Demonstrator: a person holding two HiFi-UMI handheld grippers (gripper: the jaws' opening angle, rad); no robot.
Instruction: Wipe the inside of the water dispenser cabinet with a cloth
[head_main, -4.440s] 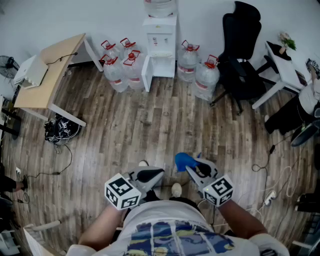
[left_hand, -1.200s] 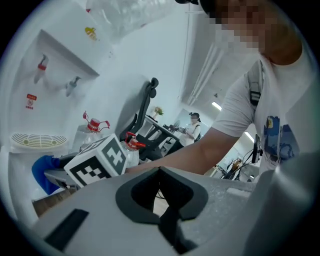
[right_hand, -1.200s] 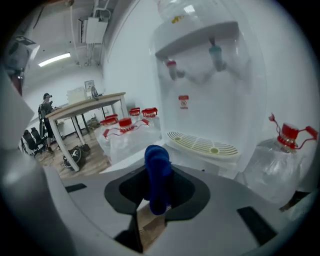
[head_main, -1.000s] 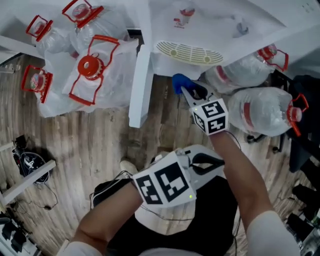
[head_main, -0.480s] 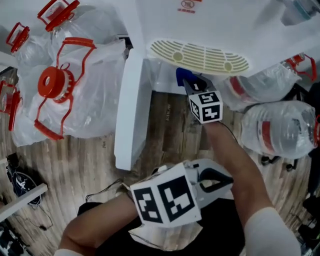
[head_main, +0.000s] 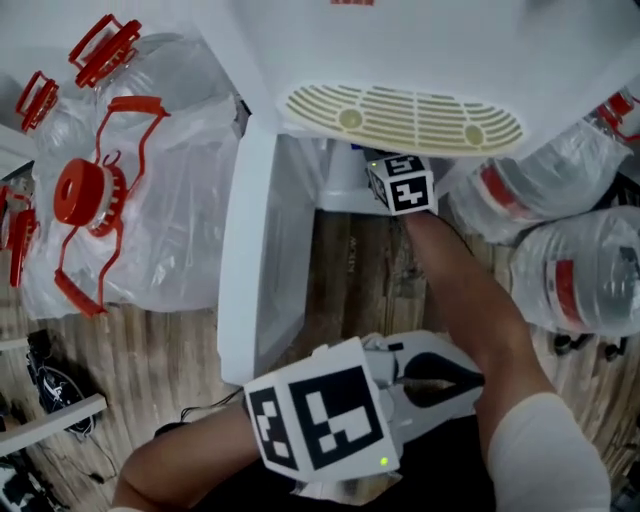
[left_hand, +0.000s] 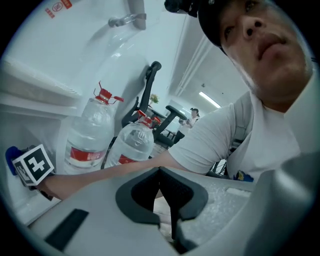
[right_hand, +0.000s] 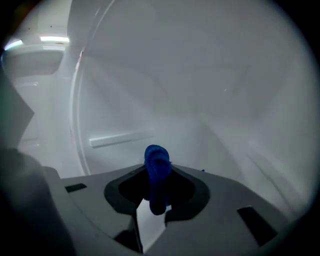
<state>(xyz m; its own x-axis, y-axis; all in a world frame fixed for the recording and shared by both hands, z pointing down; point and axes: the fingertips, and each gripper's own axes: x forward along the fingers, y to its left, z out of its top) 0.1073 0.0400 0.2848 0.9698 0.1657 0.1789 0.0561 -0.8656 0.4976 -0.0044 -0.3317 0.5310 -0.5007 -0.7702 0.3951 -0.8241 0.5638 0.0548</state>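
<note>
The white water dispenser's drip tray (head_main: 400, 118) fills the top of the head view, and the cabinet door (head_main: 250, 270) below it hangs open to the left. My right gripper (right_hand: 157, 172) is inside the cabinet, shut on a blue cloth (right_hand: 157, 167). Around it is the pale cabinet wall (right_hand: 210, 100) with a thin ridge (right_hand: 122, 139). From above only its marker cube (head_main: 400, 183) shows under the tray. My left gripper (head_main: 472, 378) hangs back near my body, shut with nothing in it (left_hand: 161, 186).
Large water bottles wrapped in plastic with red caps stand left of the dispenser (head_main: 120, 200) and right of it (head_main: 580, 270). Wooden floor (head_main: 350, 270) lies before the cabinet. A black office chair (left_hand: 150, 90) stands behind the right-hand bottles.
My right gripper has pushed forward into the cabinet, so the blue cloth is now hidden under the drip tray in the head view. The left gripper has barely moved.
</note>
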